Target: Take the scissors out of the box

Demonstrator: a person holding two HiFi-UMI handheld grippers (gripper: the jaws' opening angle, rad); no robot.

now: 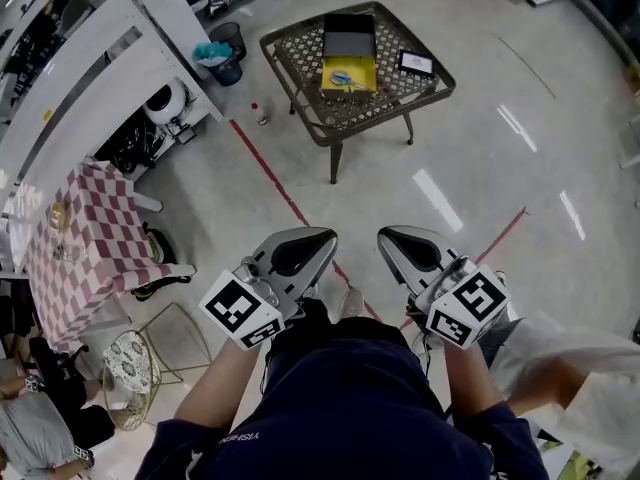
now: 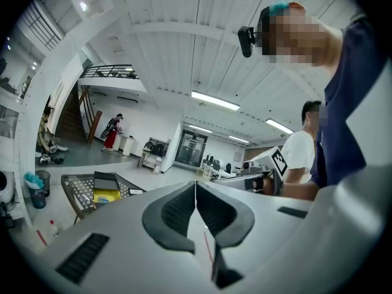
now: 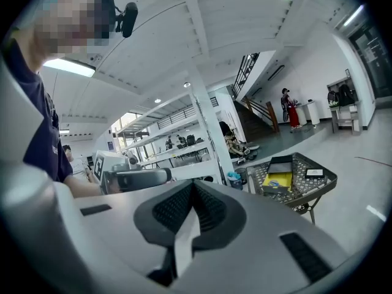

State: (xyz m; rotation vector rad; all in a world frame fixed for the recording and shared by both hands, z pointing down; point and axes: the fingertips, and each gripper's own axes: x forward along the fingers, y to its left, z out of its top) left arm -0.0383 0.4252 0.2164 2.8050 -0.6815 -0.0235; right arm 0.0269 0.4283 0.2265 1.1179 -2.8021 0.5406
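Both grippers are right up close, held out side by side in front of the person. Left gripper (image 1: 318, 243) has its jaws pressed together with nothing between them, and same deal for the right gripper (image 1: 392, 240). Scissors (image 1: 344, 78) are well ahead of both sets of jaws, lying in the open yellow box (image 1: 350, 88) on the wicker tabletop (image 1: 300, 100), with a black lid (image 1: 349, 38) just beyond it.

Glossy smooth floor (image 1: 470, 138), a dark metal lattice table (image 1: 300, 56), checked cloth (image 1: 85, 238), matt grey plastic left gripper (image 2: 195, 188).
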